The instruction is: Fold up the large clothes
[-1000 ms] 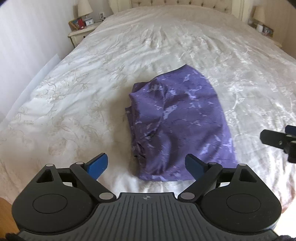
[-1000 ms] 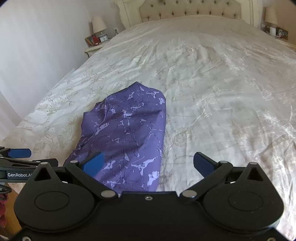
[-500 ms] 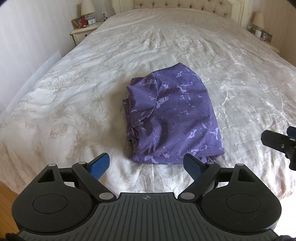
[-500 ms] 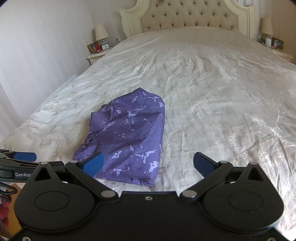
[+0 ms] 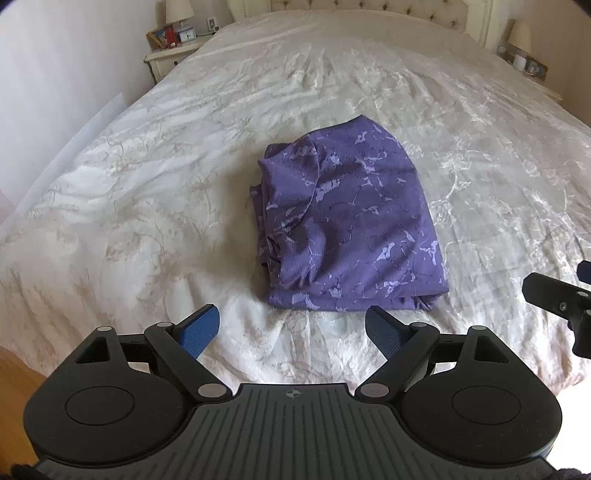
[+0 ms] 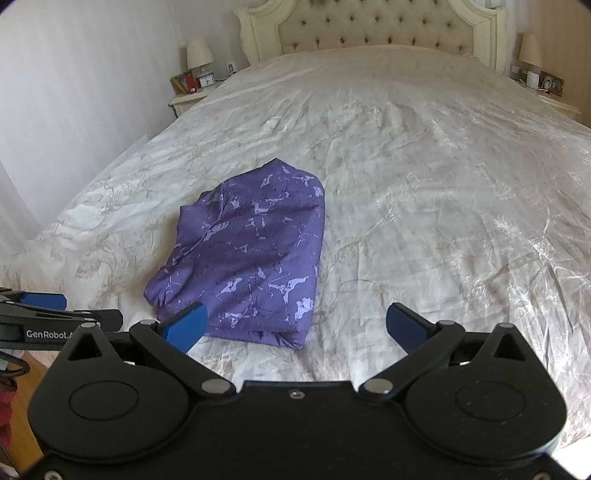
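A purple garment with a pale marbled print (image 5: 351,225) (image 6: 251,254) lies folded into a compact bundle on the white bedspread (image 5: 155,192) (image 6: 443,192), near the foot of the bed. My left gripper (image 5: 291,326) hovers just short of the bundle's near edge, open, with nothing between its blue pads. My right gripper (image 6: 295,325) is open too and holds nothing; its left pad overlaps the bundle's near corner in the picture. The right gripper's tip (image 5: 554,295) shows at the right edge of the left wrist view, and the left gripper's finger (image 6: 40,301) at the left edge of the right wrist view.
A tufted headboard (image 6: 373,31) stands at the far end. Bedside tables (image 5: 168,61) (image 6: 554,99) with lamps and small items flank it. A white wall (image 6: 74,92) runs along the left. Wooden floor (image 5: 14,373) shows below the bed's near left corner.
Both grippers have drawn back from the garment toward the foot of the bed, so the bundle sits farther off and more of the headboard shows. The garment has not moved.
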Available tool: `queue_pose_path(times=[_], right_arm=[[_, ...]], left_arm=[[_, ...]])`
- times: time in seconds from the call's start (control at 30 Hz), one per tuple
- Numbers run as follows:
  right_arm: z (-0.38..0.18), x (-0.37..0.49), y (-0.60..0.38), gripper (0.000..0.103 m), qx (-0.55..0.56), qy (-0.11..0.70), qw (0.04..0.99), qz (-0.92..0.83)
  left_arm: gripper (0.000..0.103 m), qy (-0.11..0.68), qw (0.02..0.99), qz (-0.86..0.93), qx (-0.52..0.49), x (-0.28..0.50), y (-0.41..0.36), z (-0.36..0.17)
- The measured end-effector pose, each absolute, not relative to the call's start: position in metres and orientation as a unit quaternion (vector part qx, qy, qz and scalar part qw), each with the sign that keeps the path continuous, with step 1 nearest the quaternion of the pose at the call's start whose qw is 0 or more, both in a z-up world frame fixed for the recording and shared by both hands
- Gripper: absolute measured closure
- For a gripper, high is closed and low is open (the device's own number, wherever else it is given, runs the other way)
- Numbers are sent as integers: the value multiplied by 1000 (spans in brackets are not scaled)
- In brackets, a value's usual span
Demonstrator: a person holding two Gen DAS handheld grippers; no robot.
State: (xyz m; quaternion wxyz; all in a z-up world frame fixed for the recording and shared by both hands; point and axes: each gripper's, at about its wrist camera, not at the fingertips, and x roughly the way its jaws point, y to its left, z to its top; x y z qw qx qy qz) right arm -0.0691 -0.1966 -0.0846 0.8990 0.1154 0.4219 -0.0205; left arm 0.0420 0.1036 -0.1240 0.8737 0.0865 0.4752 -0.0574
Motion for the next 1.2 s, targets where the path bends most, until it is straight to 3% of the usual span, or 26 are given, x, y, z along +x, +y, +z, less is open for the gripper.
queue_pose_path(times=[1.2], right_arm=[[-91,-65,-195,1,122,431,893,-35]], left_arm=[[22,498,863,-37,81,38,112,-134]])
